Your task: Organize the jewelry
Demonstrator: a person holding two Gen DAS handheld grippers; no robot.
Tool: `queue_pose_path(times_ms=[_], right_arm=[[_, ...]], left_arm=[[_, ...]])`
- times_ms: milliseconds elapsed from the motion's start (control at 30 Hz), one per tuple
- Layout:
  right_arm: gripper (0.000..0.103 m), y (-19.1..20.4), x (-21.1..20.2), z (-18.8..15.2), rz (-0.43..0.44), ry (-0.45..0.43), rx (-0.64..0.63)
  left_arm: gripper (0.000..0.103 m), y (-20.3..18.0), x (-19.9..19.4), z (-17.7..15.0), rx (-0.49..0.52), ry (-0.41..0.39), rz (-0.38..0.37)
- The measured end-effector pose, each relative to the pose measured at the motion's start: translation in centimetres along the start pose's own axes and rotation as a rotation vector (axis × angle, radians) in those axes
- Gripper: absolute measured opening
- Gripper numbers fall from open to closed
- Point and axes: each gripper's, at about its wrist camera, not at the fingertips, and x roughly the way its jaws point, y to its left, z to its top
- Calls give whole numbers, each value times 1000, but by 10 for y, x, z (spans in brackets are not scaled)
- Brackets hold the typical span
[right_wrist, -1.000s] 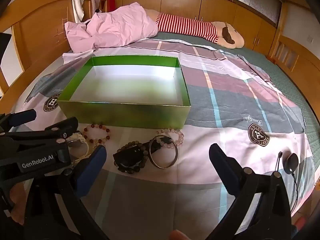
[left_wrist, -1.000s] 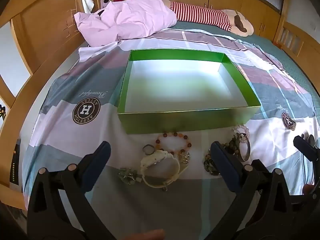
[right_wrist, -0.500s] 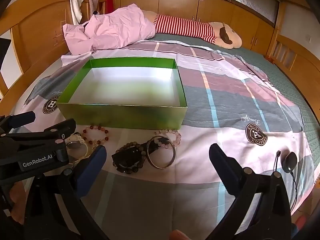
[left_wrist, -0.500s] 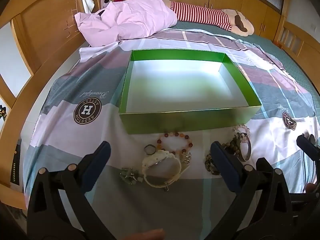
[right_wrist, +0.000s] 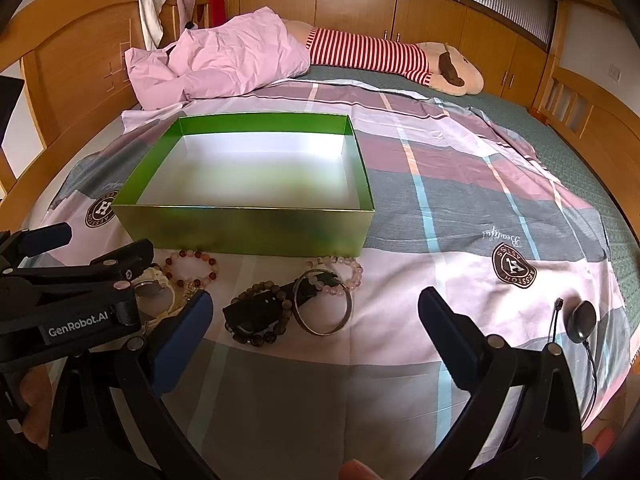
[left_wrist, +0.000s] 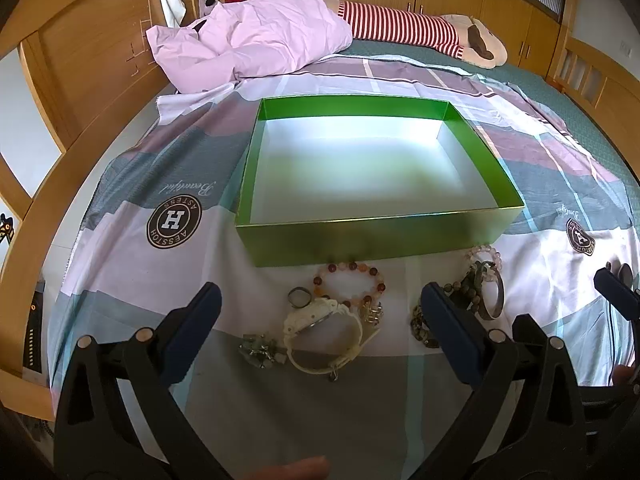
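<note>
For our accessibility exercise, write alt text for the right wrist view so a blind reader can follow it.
An open right gripper hovers over a bed, above a metal bangle, a dark bead bracelet and a pink bead bracelet lying before an empty green box. The left gripper enters from the left, above a cream watch.

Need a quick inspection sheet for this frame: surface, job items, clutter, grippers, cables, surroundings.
Surface: bed sheet, plaid, with round logos.
Job's things: green box open, nothing inside; in front of it a red bead bracelet, cream watch, small ring, metal bangle, pink bead bracelet, dark bead bracelet.
Clutter: pink blanket, striped plush toy.
Grippers: left gripper open, above the watch; right gripper open, above the bangle.
Cables: black cable with round puck at the sheet's right edge.
Surroundings: wooden bed frame, wooden cabinets.
</note>
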Motion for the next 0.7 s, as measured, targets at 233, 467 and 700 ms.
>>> queue_pose_path(times_ms=[233, 467, 700], right_arm=[[100, 2, 0, 0, 1, 1, 3], [100, 3, 0, -1, 1, 1, 2], [100, 2, 1, -2, 2, 1, 1]], left_arm=[[99, 1, 1, 0, 1, 1, 1], [99, 1, 1, 0, 2, 0, 1], [99, 0, 1, 0, 2, 0, 1]])
